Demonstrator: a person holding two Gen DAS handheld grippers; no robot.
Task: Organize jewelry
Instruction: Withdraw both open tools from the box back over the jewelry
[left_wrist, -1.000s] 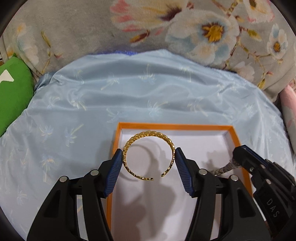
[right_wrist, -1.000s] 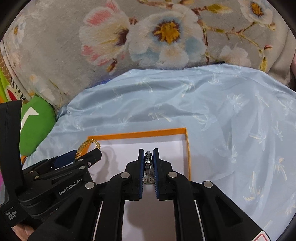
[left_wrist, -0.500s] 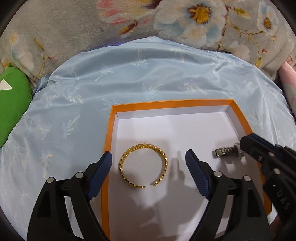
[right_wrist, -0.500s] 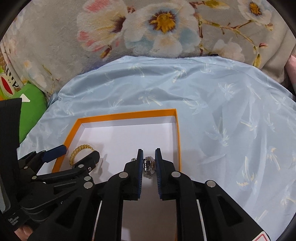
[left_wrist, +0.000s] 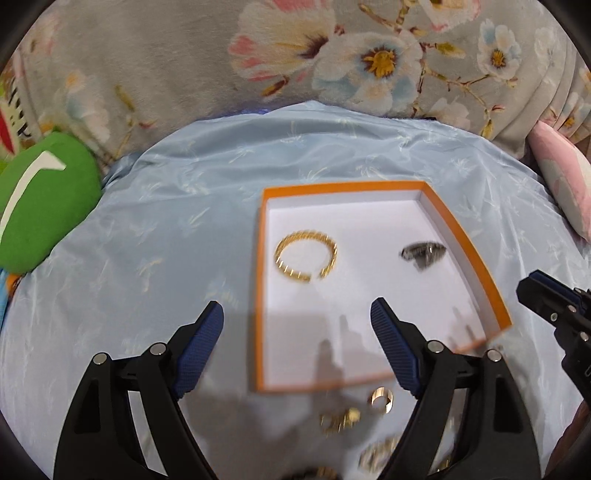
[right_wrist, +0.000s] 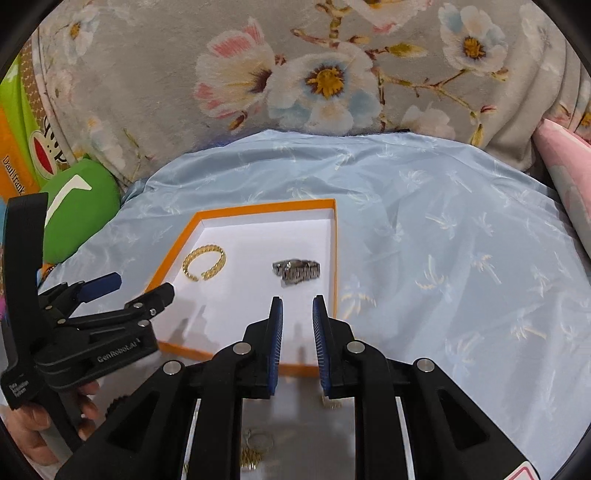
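Bare white tray (right_wrist: 207, 325) floor between bracelet (right_wrist: 204, 263) and watch (right_wrist: 296, 271).

orange box (right_wrist: 337, 258) on blue cloth (right_wrist: 443, 240), gold bangle (right_wrist: 204, 263) and silver watch (right_wrist: 296, 271) inside

Bright overhead light, soft shadows in the box (left_wrist: 461, 236) — left view motion-blurred, fisheye edges dark.

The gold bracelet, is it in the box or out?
In. The bracelet lies flat on the white floor of the box, left of the watch; neither gripper touches it.
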